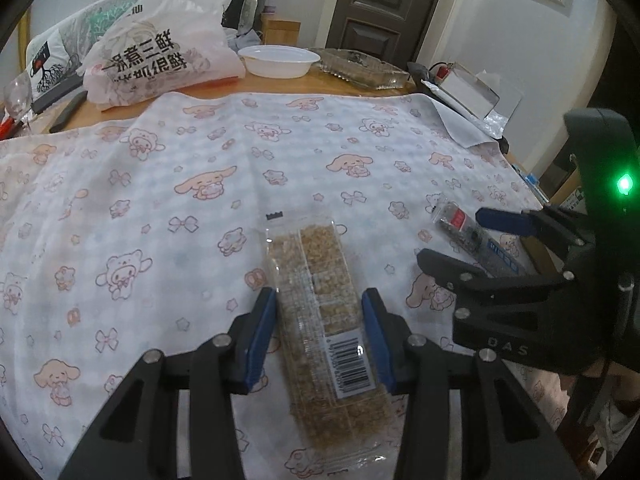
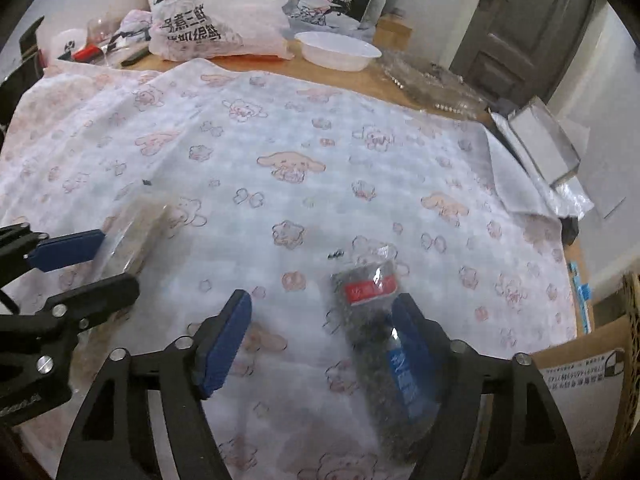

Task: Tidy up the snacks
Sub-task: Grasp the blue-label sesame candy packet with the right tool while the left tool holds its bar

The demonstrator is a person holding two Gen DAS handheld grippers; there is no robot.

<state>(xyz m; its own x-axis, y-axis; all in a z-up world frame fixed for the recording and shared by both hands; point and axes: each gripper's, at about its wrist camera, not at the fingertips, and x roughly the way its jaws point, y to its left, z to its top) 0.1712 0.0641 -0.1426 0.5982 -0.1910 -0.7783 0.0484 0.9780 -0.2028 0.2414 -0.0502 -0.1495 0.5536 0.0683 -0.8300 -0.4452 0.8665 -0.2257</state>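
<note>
Left wrist view. Left gripper (image 1: 320,334) points down at the cartoon-print cloth (image 1: 160,184) that covers most of the tabletop. A clear pack of tan grain bars (image 1: 320,312) lies lengthwise between its two blue pads (image 1: 262,336), barcode label toward the camera, far end reaching toward the middle of the cloth. The pads stand close against both long sides of the pack; jaws partly closed. Whether they actually press the wrapper cannot be told. The pack rests flat on the cloth.

The right gripper (image 1: 460,236) comes in from the right edge of the cloth, green light lit on its body. A dark snack pack with a red label (image 1: 460,226) lies between its fingers, near the right edge of the cloth.

Along the far edge of the table: a white printed plastic bag (image 1: 160,48), a white plastic bowl (image 1: 279,60), a clear plastic tray (image 1: 360,68).

Right wrist view (slightly blurred). Right gripper (image 2: 320,340) has its jaws wide apart. The dark pack (image 2: 380,320) lies on the cloth just against the inner face of the right-hand pad, well clear of the left-hand pad; not clamped. It sits toward the near right part of the cloth.

At the left edge, the left gripper (image 2: 104,258) has the grain-bar pack (image 2: 132,232) between its fingers. A cardboard box (image 2: 580,360) stands off the near right corner of the table.
</note>
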